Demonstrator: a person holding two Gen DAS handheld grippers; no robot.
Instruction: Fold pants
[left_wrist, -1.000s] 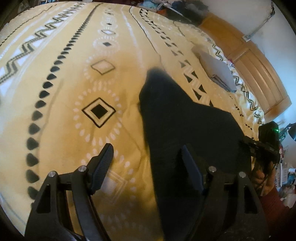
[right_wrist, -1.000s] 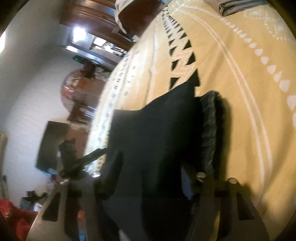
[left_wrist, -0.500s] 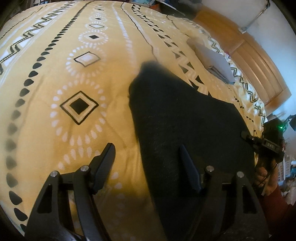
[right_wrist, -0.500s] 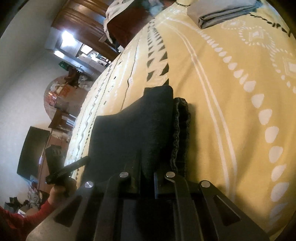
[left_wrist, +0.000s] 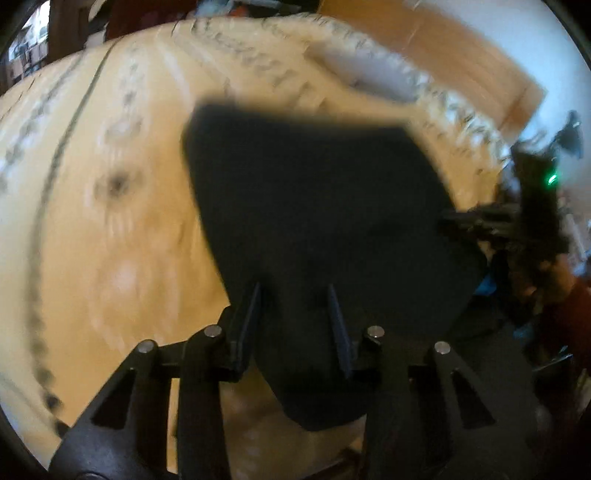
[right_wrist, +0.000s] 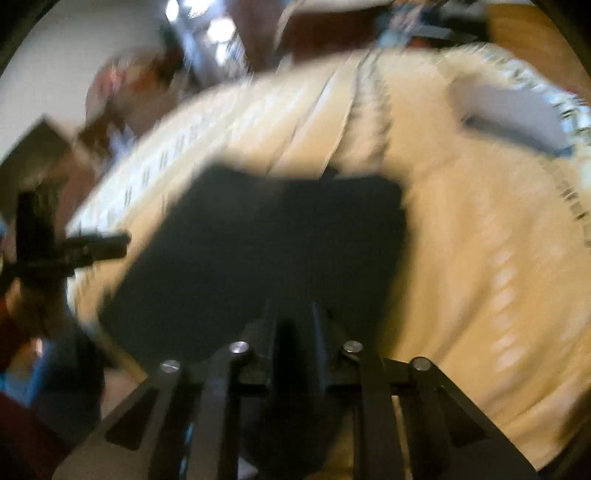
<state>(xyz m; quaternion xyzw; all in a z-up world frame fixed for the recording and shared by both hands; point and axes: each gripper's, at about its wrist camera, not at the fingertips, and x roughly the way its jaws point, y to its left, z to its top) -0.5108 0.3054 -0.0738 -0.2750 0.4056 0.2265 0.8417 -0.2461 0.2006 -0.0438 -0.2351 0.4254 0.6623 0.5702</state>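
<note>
Both tongs, left gripper (left_wrist: 295, 317) & right gripper (right_wrist: 293, 325), pinched on near edge of pants (left_wrist: 317, 206) (blurry, prob. firm). Keep level, lay far onto bedspread (left_wrist: 110, 258).

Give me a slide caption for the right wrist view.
Right gripper clamps the black pants above the yellow patterned bedspread, motion-blurred.

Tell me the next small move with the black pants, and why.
Probably carry the near edge forward over the far half: both the left gripper and right gripper pinch the black fabric pants on the yellow patterned bedspread.
</note>
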